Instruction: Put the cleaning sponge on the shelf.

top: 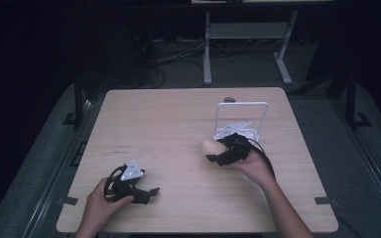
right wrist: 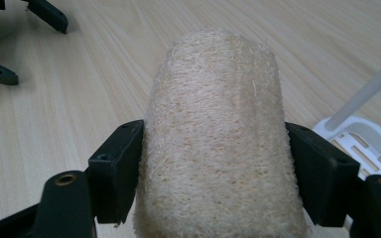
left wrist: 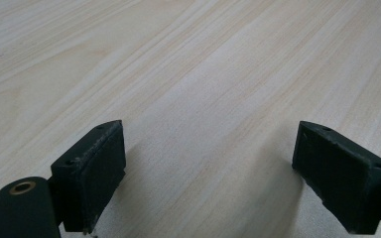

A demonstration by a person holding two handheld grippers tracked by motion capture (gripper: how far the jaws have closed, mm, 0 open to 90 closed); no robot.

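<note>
Holding a loofah sponge [right wrist: 217, 139], the right gripper [right wrist: 213, 168] has its two black jaws pressed against the sponge's sides, one on each side. The jaws stand wide apart because the sponge is fat. The sponge is tan and rough, with lots of tiny fibres. It sits right between the jaws and sticks out past their tips, away from the hand. Its far end is rounded.

From the high view, the right gripper [top: 217, 154] is over the right part of the wooden table [top: 168, 124]. The sponge [top: 210, 145] pokes out from the jaws toward the left. A white wire rack [top: 241, 121] stands just behind the gripper, close to the far edge of the table. In the right gripper view, a bit of this rack [right wrist: 367, 139] shows to the right of the sponge. I cannot tell if the sponge touches the table or hangs a little above it.

The left gripper [top: 146, 192] is near the front left of the table, well apart from the sponge. A hand is wrapped around it. In the left gripper view, its jaws [left wrist: 208, 168] are spread wide, and only bare wood lies between them. It has hold of nothing.

In the right gripper view, the black jaw tips of the left gripper [right wrist: 30, 29] show far off at the top left corner.
</note>
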